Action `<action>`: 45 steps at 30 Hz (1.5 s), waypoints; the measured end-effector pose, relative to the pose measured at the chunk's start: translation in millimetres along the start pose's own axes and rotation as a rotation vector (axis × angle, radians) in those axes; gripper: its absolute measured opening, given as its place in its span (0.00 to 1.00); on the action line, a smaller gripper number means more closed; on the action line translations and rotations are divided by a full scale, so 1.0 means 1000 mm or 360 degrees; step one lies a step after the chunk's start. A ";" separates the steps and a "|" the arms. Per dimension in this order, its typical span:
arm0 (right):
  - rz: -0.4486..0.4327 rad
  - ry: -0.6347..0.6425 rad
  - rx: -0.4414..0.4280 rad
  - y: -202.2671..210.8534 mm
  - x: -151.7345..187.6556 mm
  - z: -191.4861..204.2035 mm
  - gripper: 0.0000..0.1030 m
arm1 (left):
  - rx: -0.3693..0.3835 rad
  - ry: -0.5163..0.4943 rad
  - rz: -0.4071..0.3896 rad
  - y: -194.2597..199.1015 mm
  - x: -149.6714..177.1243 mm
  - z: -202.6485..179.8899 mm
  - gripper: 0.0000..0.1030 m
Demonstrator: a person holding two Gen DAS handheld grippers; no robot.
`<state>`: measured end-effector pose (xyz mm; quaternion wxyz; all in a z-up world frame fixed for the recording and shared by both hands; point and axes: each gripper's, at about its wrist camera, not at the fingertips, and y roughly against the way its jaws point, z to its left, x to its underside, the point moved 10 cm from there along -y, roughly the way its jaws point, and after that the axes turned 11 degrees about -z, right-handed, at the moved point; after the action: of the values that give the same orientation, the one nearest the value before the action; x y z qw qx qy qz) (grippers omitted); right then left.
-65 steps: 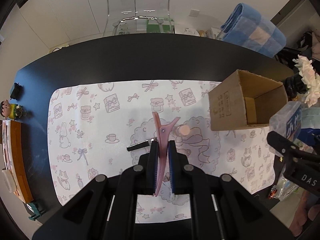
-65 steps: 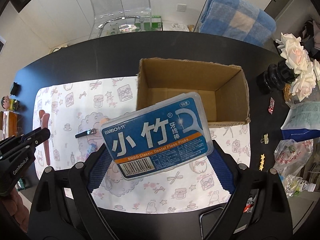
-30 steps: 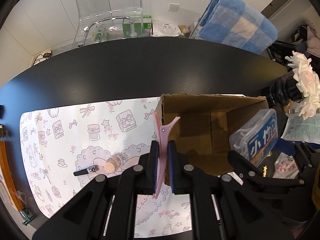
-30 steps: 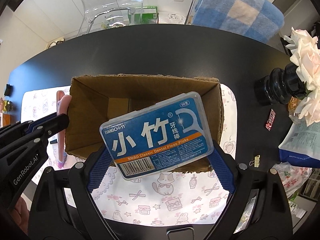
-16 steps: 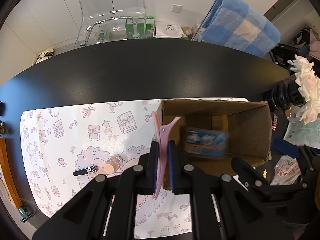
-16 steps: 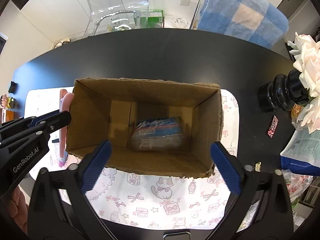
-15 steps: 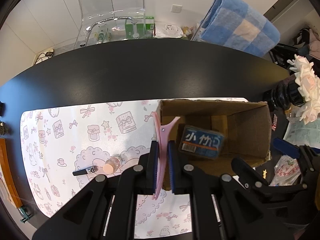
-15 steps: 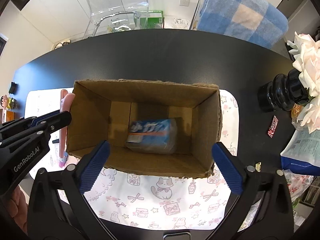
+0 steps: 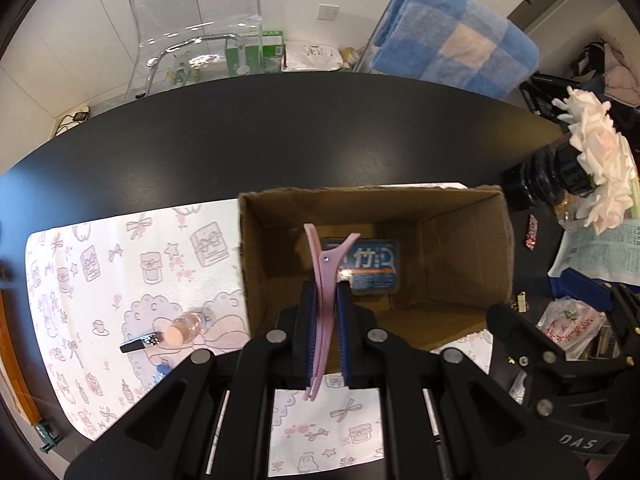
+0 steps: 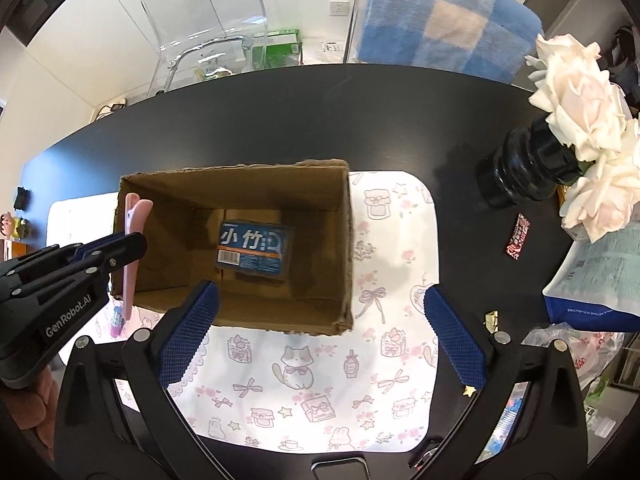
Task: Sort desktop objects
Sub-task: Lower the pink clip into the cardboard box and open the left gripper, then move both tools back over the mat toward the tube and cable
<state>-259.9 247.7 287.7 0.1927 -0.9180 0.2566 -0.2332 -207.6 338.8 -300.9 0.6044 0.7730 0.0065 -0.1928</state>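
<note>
An open cardboard box stands on a white printed mat. A blue floss-pick box lies flat on its floor. My left gripper is shut on a pink hair clip and holds it over the box's near-left part. My right gripper stands wide open with nothing between its fingers, near the box's front wall. On the mat left of the box lie a small clear bottle with a peach cap and a black nail clipper.
A black vase with white roses stands on the black table at the right. Beside it lie a red wrapper, a blue-and-white packet and plastic bags. A clear chair and a blue checked towel are behind the table.
The floss-pick box left my right gripper, dropped into the cardboard box and now lies still on its floor. My left gripper carried the hair clip rightward over the box.
</note>
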 end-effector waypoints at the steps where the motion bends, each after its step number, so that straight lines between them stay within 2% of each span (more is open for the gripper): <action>1: 0.0000 0.0001 -0.0002 0.001 0.000 -0.001 1.00 | 0.0010 0.0000 0.0001 0.000 0.000 -0.001 0.10; 7: -0.0006 -0.0010 -0.0004 0.000 0.000 -0.003 1.00 | 0.0016 -0.0095 -0.0018 -0.002 -0.001 -0.007 0.10; 9: -0.0003 -0.0013 -0.0005 0.001 0.000 -0.003 1.00 | -0.0004 -0.0116 -0.0044 0.001 -0.002 -0.006 0.17; 11: -0.0003 -0.0012 -0.0003 0.001 0.001 -0.003 1.00 | -0.0014 -0.0088 -0.0066 0.002 -0.003 -0.003 0.48; 12: -0.0004 -0.0010 -0.0001 0.001 0.001 -0.003 1.00 | -0.0019 -0.0074 -0.0078 0.003 -0.004 -0.001 0.54; 14: -0.0014 -0.0015 0.0009 0.004 0.001 -0.004 1.00 | -0.0024 -0.0062 -0.0092 0.004 -0.005 0.001 0.74; 15: -0.0018 -0.0022 0.0011 0.005 0.001 -0.004 1.00 | -0.0025 -0.0061 -0.0097 0.005 -0.005 0.002 0.77; 24: -0.0032 -0.0059 0.0003 0.019 0.006 -0.003 1.00 | 0.0045 -0.0085 -0.0078 0.023 0.006 0.015 0.79; 30: -0.0038 -0.0091 -0.0125 0.026 0.024 0.023 1.00 | 0.0097 -0.0126 -0.0085 0.044 0.026 0.050 0.79; 36: -0.0038 -0.0069 -0.0186 0.031 0.048 0.063 1.00 | 0.0085 -0.0058 -0.0058 0.062 0.062 0.101 0.79; 45: 0.0038 -0.0020 -0.0272 0.030 0.094 0.136 1.00 | 0.0063 0.0063 -0.0001 0.083 0.133 0.167 0.79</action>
<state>-128.1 202.9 193.5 0.1181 -0.9294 0.2851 -0.2023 -113.2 129.9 -296.5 0.5887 0.7885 0.0148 -0.1778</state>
